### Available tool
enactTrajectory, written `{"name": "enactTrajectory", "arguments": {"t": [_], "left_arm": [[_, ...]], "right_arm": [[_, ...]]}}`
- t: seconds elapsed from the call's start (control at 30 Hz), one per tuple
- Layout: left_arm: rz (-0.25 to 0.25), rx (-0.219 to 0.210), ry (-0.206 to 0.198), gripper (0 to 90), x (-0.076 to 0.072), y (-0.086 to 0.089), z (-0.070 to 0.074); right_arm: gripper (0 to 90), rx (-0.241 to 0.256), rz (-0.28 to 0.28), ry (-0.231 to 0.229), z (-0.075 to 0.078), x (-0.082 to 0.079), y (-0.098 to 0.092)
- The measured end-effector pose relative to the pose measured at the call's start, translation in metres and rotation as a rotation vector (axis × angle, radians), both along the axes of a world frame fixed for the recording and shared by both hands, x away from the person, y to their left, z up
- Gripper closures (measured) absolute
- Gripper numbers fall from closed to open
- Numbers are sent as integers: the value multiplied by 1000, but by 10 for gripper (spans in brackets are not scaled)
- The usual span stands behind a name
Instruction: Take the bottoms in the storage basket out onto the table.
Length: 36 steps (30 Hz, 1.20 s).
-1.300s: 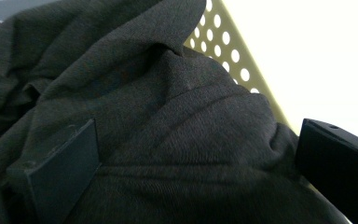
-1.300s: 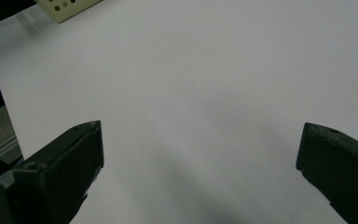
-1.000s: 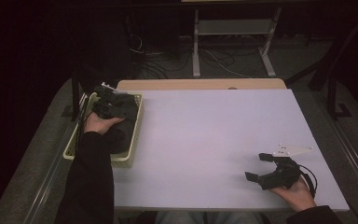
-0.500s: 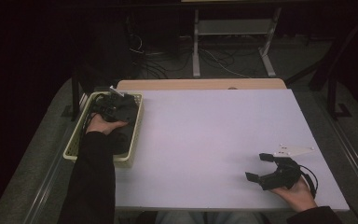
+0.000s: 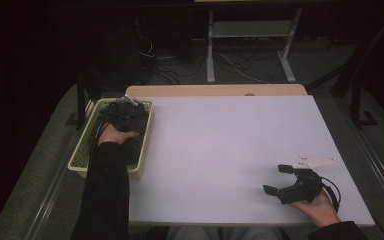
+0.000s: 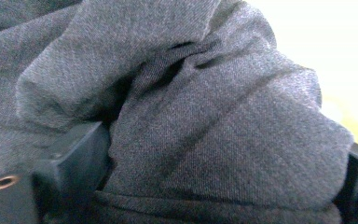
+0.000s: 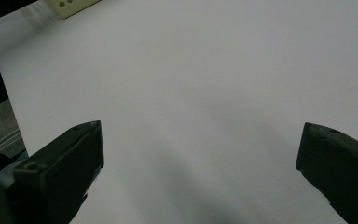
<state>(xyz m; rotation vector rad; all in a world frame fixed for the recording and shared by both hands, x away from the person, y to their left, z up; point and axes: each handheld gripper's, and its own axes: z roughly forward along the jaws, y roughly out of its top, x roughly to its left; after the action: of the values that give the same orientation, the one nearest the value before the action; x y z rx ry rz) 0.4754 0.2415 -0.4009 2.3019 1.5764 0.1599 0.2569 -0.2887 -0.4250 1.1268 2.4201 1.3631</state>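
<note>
In the basket (image 5: 82, 159), left gripper (image 6: 223, 154) (still down) grips cloth (image 6: 214, 116).

One basket (image 5: 82, 159) at nine o'clock holds one heap of dark grey cloth (image 6: 205, 116), one white table (image 5: 230, 150) carries it, and two grippers are at work: left (image 5: 122, 111) at ten, right (image 5: 280, 181) at four.

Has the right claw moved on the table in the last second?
No. The right claw sits at the same spot near the table's front right corner, open over bare tabletop, as it did in both earlier high views.
</note>
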Motion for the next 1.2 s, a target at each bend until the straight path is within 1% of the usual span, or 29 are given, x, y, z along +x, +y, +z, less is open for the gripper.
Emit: {"name": "enactTrajectory", "arguments": {"t": [0.13,0.17,0.2,0.23,0.3,0.33,0.37,0.4,0.43,0.5,0.6,0.67,0.7,0.77,0.83,0.87,1.0,1.13,1.17,1.2], "left_arm": [[1,-5,2,214,-1,0,2],[-1,-1,3,214,-1,-1,2],[-1,0,2,280,-1,-1,3],[-4,3,2,280,-1,-1,4],[1,6,-2,356,-2,-2,6],[4,4,-6,413,-2,-3,6],[1,4,-7,413,-3,-3,7],[4,-3,-13,457,-3,-3,7],[2,-7,-13,457,-3,-3,7],[-7,-16,-16,494,-4,-1,8],[3,-31,-26,522,-6,1,9],[6,-55,-42,551,-8,3,9],[17,-80,-48,562,-9,6,9],[17,-118,-61,577,-11,12,9],[30,-161,-73,583,-13,17,9],[38,-173,-78,586,-14,18,9],[35,-202,-88,592,-15,22,12],[60,-247,-99,592,-16,29,18],[56,-253,-103,592,-17,30,20],[66,-264,-114,593,-18,31,22]], "right_arm": [[3,3,0,1,0,-1,0],[3,3,0,1,0,-1,0],[3,4,1,1,0,0,0],[3,4,1,1,0,0,0],[3,3,3,0,0,0,0],[2,3,2,3,0,0,1],[2,3,2,3,0,0,1],[3,3,2,3,0,0,1],[3,3,2,3,0,0,1],[3,2,2,3,0,0,1],[3,4,1,0,0,0,0],[3,3,1,-1,0,0,0],[2,4,1,-1,0,0,0],[3,4,-2,1,1,-1,-1],[2,5,-4,2,0,0,-1],[2,5,-6,1,0,0,-1],[3,4,-7,1,0,0,-1],[2,5,-15,4,0,0,-2],[2,5,-15,4,0,0,-2],[2,6,-15,2,0,0,-3]]}}
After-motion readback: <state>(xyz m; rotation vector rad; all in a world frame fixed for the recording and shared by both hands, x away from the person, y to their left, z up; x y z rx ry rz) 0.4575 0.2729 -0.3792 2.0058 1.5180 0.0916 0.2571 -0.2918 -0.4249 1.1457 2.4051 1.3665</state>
